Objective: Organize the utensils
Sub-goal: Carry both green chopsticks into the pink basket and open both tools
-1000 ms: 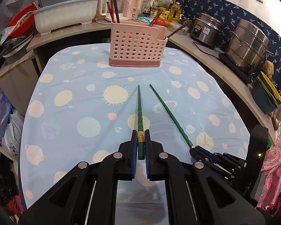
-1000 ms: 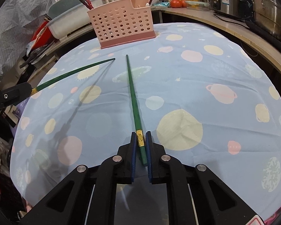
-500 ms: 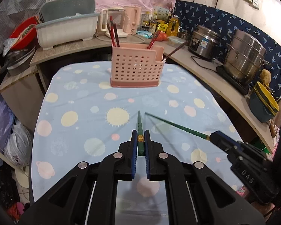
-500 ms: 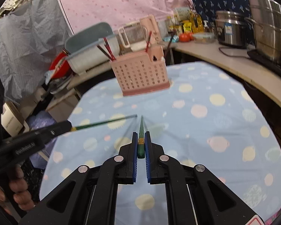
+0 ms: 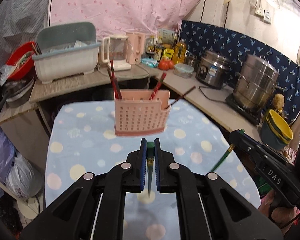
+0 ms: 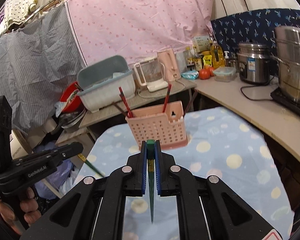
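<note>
**Chopsticks being carried toward the holder**

Chopsticks, two green ones, are being held above the table (image 5: 74,160), tips hanging down. One green chopstick (image 5: 150,160) is being clamped near its butt by the left gripper (image 5: 150,150), whose jaws are closed on it; the other green chopstick (image 6: 151,180) is being pinched likewise by the right gripper (image 6: 150,152). The carrying step is judged to be under way. Next, each tip is needing to be aimed over a compartment of the one pink holder (image 5: 140,116) farther along the cloth. Red and dark chopsticks (image 5: 115,84), about four or five, are already standing in it.
</note>
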`<state>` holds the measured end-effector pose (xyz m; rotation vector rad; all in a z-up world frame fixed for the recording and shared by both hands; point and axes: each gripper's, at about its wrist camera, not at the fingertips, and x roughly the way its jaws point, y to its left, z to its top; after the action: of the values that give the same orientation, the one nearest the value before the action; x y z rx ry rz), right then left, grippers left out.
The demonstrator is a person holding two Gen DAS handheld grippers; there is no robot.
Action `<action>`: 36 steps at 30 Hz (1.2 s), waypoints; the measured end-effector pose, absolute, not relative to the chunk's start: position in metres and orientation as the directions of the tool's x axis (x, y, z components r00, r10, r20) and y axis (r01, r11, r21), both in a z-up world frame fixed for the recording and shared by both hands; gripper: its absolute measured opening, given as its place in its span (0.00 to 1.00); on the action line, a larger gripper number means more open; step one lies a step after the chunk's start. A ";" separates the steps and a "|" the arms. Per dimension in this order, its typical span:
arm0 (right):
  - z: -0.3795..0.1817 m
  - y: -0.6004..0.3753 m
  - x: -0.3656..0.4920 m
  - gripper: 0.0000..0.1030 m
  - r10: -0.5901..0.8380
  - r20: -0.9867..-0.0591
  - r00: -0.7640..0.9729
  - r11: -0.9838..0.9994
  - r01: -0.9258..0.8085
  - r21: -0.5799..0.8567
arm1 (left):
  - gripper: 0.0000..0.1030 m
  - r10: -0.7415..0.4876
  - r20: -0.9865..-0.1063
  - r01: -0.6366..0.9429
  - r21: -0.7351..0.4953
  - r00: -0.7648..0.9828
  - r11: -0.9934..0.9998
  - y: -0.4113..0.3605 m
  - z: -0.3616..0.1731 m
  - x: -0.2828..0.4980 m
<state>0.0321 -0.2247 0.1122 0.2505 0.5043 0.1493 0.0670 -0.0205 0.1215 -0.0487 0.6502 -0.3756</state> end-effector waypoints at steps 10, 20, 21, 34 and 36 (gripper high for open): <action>0.171 -0.230 0.097 0.07 0.173 -0.347 0.922 0.966 -0.090 0.241 | 0.07 -0.353 -0.468 0.331 -0.132 0.810 0.934 -0.026 0.190 0.125; 0.225 -0.231 0.199 0.07 0.140 -0.221 0.965 0.957 -0.074 0.282 | 0.07 -0.316 -0.298 0.290 -0.130 0.901 0.948 -0.029 0.251 0.206; 0.226 -0.231 0.207 0.07 0.135 -0.216 0.967 0.956 -0.069 0.286 | 0.07 -0.311 -0.296 0.285 -0.129 0.903 0.950 -0.030 0.251 0.215; 0.137 -0.218 0.279 0.07 0.165 -0.384 0.908 0.941 -0.029 0.336 | 0.07 -0.267 -0.413 0.229 -0.139 0.871 0.963 -0.028 0.190 0.280; 0.128 -0.218 0.280 0.07 0.166 -0.397 0.902 0.941 -0.024 0.338 | 0.07 -0.274 -0.413 0.233 -0.150 0.868 0.961 -0.027 0.192 0.281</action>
<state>0.2805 -0.2185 0.1282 0.3339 0.4361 0.1005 0.2812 -0.0271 0.1919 -0.0961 0.4463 -0.2657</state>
